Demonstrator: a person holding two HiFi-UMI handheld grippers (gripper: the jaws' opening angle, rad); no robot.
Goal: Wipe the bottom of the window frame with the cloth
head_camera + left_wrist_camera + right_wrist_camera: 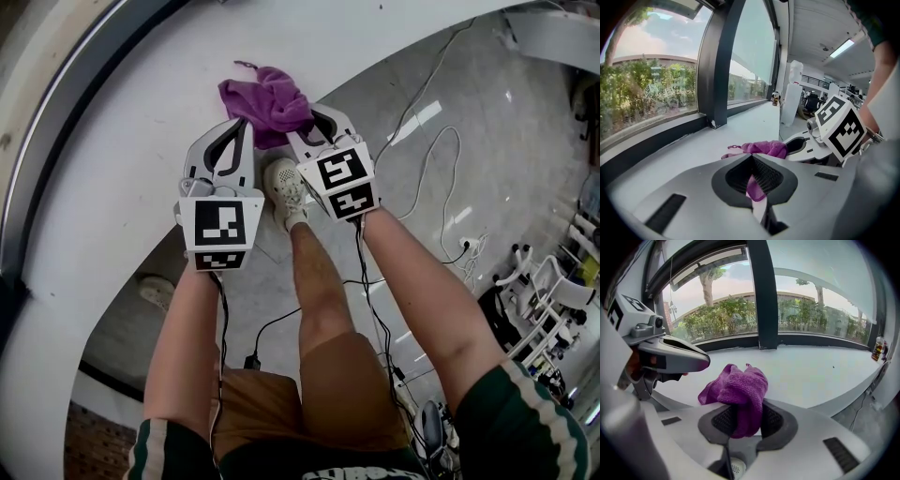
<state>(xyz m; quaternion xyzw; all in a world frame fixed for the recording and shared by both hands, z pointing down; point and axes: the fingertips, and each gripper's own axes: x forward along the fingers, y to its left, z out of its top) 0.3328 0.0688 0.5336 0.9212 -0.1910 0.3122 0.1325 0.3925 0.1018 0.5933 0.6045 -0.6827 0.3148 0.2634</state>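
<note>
A crumpled purple cloth [267, 98] lies on the white curved sill [131, 122], just inside the dark bottom rail of the window frame [56, 141]. My right gripper [314, 117] is shut on the cloth's near edge; in the right gripper view the cloth [738, 387] bunches up between the pads of this gripper [743, 416]. My left gripper [239, 127] sits close beside it on the left. A small purple fold [754, 187] is pinched between its jaws, and the rest of the cloth [764, 149] lies just beyond.
The sill [811, 371] runs along the frame's bottom rail [740, 341], past a dark upright post [761, 296]. A small bottle [879, 350] stands at its far right end. Below are the person's legs, a shoe [286, 192], floor cables [441, 159] and white stands [548, 300].
</note>
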